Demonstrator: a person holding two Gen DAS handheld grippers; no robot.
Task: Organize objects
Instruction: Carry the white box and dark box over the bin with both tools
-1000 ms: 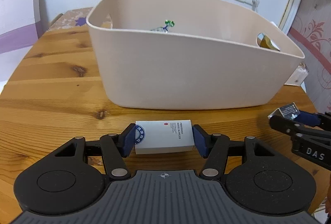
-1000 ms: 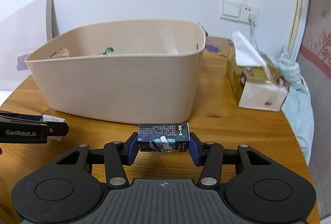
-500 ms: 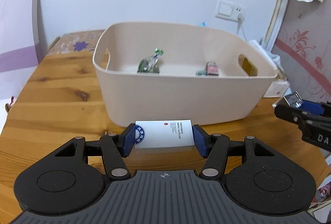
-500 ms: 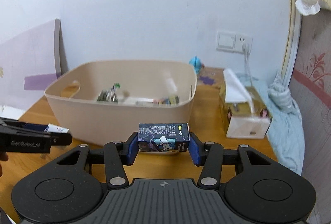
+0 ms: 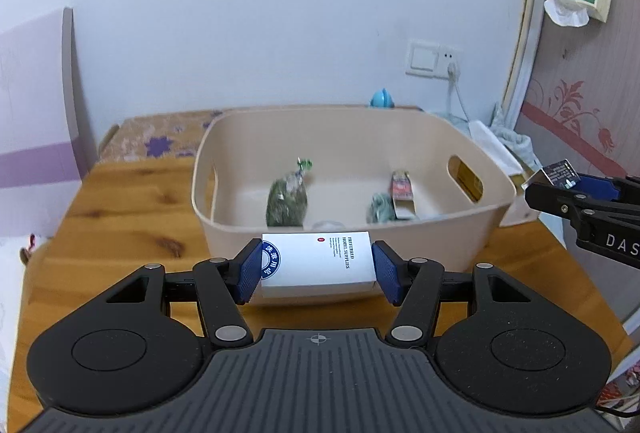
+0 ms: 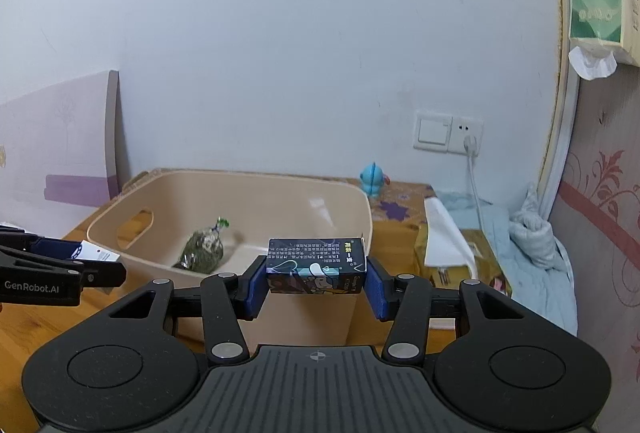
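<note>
Soft, even indoor light; faint shadows; strong fisheye bending with dark corners; slight blur at left edge.

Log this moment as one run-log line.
left gripper: shut on white box | right gripper: shut on dark box | both raised before beige bin | bin holds green packet
</note>
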